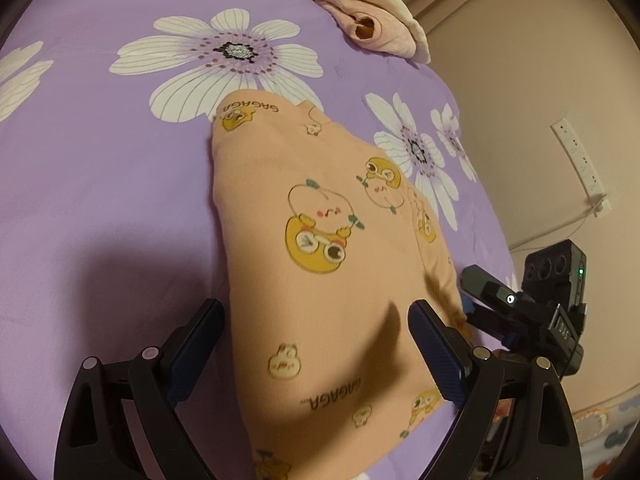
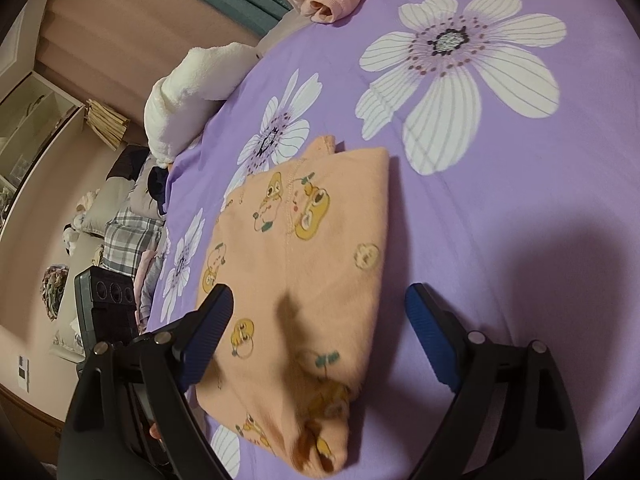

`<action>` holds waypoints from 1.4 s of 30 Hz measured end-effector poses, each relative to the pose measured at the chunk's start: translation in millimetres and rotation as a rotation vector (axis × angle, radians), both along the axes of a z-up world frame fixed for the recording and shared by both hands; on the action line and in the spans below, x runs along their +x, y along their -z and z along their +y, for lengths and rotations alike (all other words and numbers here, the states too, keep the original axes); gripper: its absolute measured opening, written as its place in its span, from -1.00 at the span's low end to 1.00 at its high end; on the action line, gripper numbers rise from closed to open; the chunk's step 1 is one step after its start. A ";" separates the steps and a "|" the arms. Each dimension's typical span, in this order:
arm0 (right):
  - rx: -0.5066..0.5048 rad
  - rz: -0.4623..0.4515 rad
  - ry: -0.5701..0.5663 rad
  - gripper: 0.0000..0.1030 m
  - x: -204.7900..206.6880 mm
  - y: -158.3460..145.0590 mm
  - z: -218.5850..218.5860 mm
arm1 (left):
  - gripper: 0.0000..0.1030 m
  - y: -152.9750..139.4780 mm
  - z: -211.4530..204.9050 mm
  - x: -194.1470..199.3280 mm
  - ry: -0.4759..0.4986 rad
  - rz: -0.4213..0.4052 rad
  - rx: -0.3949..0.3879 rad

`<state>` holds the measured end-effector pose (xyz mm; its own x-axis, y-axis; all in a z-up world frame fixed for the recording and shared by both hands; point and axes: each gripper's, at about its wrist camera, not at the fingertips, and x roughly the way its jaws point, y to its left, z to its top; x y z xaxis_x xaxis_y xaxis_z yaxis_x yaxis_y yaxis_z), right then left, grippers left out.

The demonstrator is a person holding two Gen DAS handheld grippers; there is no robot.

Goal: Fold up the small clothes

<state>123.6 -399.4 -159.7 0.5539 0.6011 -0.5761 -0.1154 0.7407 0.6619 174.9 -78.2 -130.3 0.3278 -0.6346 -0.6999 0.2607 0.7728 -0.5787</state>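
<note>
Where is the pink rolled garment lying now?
The pink rolled garment lies at the far edge of the purple flowered bedsheet, beyond the orange cartoon-print garment; it appears top centre in both wrist views.

The peach garment (image 1: 320, 264) runs past the bottom edge in the left wrist view. Its near end is blurred in the right wrist view.

Small garment (image 1: 320, 240): peach-orange knit, printed with yellow cartoon ducks, pale round figures and "GAGAGA" lettering. Folded into a long, roughly rectangular bundle with a stitched seam showing, lying flat on the purple flowered bedsheet (image 1: 100, 180), near edge.
</note>
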 end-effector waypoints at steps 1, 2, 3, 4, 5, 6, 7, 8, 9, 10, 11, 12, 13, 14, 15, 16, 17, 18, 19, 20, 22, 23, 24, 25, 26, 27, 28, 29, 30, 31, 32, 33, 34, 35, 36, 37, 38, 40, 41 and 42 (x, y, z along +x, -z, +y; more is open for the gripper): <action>-0.003 -0.001 -0.005 0.71 2.4 -0.3 1.7 | 0.78 0.1 -1.1 1.3 0.001 -0.001 -0.002; -0.007 -0.003 -0.010 0.69 5.6 -0.5 3.4 | 0.78 0.3 -2.3 2.5 0.002 -0.002 -0.003; -0.010 -0.004 -0.012 0.68 7.8 -0.5 5.1 | 0.78 0.4 -3.7 3.7 0.004 -0.004 -0.004; -0.008 -0.006 -0.017 0.65 10.3 -0.3 6.9 | 0.78 0.8 -5.6 5.3 0.006 -0.007 -0.003; -0.004 -0.007 -0.023 0.61 12.7 -0.2 8.6 | 0.78 0.8 -7.2 6.4 0.009 -0.009 -0.002; 0.001 -0.006 -0.030 0.59 14.9 0.3 10.3 | 0.78 0.9 -8.5 7.4 0.010 -0.011 -0.001; 0.003 -0.005 -0.036 0.56 17.4 1.1 12.3 | 0.78 0.9 -10.2 8.6 0.013 -0.014 0.001; 0.004 -0.004 -0.044 0.53 20.0 1.9 14.8 | 0.78 1.1 -11.4 9.6 0.014 -0.016 0.002; 0.001 -0.005 -0.048 0.51 21.2 2.2 16.4 | 0.78 1.4 -12.2 10.6 0.015 -0.017 0.001; -0.002 -0.005 -0.053 0.50 22.7 2.6 18.7 | 0.78 1.9 -12.6 11.8 0.016 -0.018 -0.003; -0.003 -0.006 -0.056 0.48 24.4 3.1 20.2 | 0.78 2.4 -12.9 13.0 0.016 -0.018 -0.009; -0.002 -0.006 -0.060 0.47 26.2 3.5 21.9 | 0.78 3.0 -12.8 14.1 0.015 -0.017 -0.017; -0.001 -0.007 -0.062 0.44 28.0 3.8 22.4 | 0.78 3.8 -12.3 16.0 0.014 -0.014 -0.031; 0.001 -0.007 -0.063 0.43 29.3 4.2 23.0 | 0.78 4.8 -11.5 17.8 0.011 -0.010 -0.047; 0.005 -0.007 -0.066 0.42 30.9 4.6 23.8 | 0.78 6.3 -10.1 20.7 0.007 -0.003 -0.070; 0.011 -0.007 -0.068 0.40 33.3 5.4 24.4 | 0.78 7.0 -9.1 23.0 0.003 0.003 -0.088; 0.017 -0.006 -0.067 0.36 34.9 6.0 24.9 | 0.78 7.9 -7.6 25.1 -0.002 0.008 -0.106; 0.021 -0.006 -0.067 0.34 36.7 6.1 25.8 | 0.78 8.7 -6.0 27.1 -0.008 0.014 -0.124; 0.026 -0.008 -0.068 0.30 38.1 6.7 26.4 | 0.78 9.3 -4.6 29.1 -0.014 0.022 -0.141; 0.028 -0.009 -0.068 0.24 38.9 7.3 27.1 | 0.78 9.4 -3.8 29.8 -0.019 0.025 -0.150; 0.013 -0.012 -0.069 0.15 39.9 8.1 29.1 | 0.78 9.4 -3.2 30.2 -0.029 0.026 -0.157; 0.005 -0.013 -0.067 0.10 40.8 7.5 30.8 | 0.78 9.0 -3.5 30.0 -0.030 0.024 -0.156; -0.001 -0.016 -0.066 0.07 41.1 7.5 31.3 | 0.76 8.7 -3.7 29.4 -0.033 0.022 -0.155; -0.006 -0.016 -0.064 0.00 41.1 7.4 31.9 | 0.74 8.2 -4.1 28.6 -0.040 0.020 -0.149; -0.008 -0.015 -0.060 -0.07 41.2 7.5 31.6 | 0.68 8.0 -4.2 28.4 -0.045 0.018 -0.142; -0.003 -0.016 -0.056 -0.09 40.7 7.6 31.4 | 0.63 8.1 -4.3 28.1 -0.050 0.017 -0.135; 0.002 -0.017 -0.056 -0.15 40.6 8.0 31.2 | 0.59 8.2 -3.5 26.8 -0.056 0.017 -0.129; 0.003 -0.018 -0.053 -0.20 40.0 8.5 30.7 | 0.50 8.5 -3.4 27.4 -0.062 0.017 -0.120; 0.003 -0.019 -0.051 -0.23 39.5 8.6 30.9 | 0.38 8.6 -2.6 26.9 -0.067 0.017 -0.106; 0.001 -0.022 -0.051 -0.30 39.1 8.0 31.9 | 0.31 8.2 -2.5 26.2 -0.072 0.015 -0.084; -0.004 -0.025 -0.052 -0.36 38.5 7.3 33.5 | 0.23 7.9 -2.3 25.4 -0.075 0.012 -0.069; -0.015 -0.030 -0.053 -0.38 37.6 6.3 35.9 | 0.17 7.5 -2.1 24.8 -0.079 0.011 -0.061; -0.038 -0.036 -0.053 -0.40 36.8 4.6 39.0 | 0.16 8.1 -1.3 24.3 -0.080 0.013 -0.057; -0.063 -0.042 -0.053 -0.42 35.8 2.8 42.4 | 0.14 8.2 -0.9 23.5 -0.082 0.012 -0.055; -0.083 -0.049 -0.053 -0.44 35.3 1.2 44.9 | 0.13 7.6 -1.3 22.7 -0.084 0.009 -0.050; -0.097 -0.056 -0.052 -0.49 34.7 -0.5 47.6 | 0.11 7.0 -1.8 22.1 -0.085 0.006 -0.043; -0.109 -0.063 -0.050 -0.53 34.1 -2.0 49.4 | 0.02 6.3 -2.5 21.2 -0.085 0.001 -0.033; -0.130 -0.078 -0.045 -0.57 32.4 -5.2 52.9 | -0.06 4.1 -3.4 18.9 -0.085 -0.009 -0.016; -0.139 -0.085 -0.041 -0.59 31.6 -6.4 53.9 | -0.09 3.0 -3.7 18.2 -0.083 -0.014 -0.014; -0.147 -0.093 -0.039 -0.59 30.6 -7.9 55.1 | -0.18 2.1 -3.9 17.2 -0.081 -0.018 -0.011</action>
<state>154.2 -344.4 -151.8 0.5871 0.5360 -0.6066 -0.2013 0.8225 0.5319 192.0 -82.0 -132.4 0.3912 -0.6129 -0.6866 0.2082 0.7856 -0.5827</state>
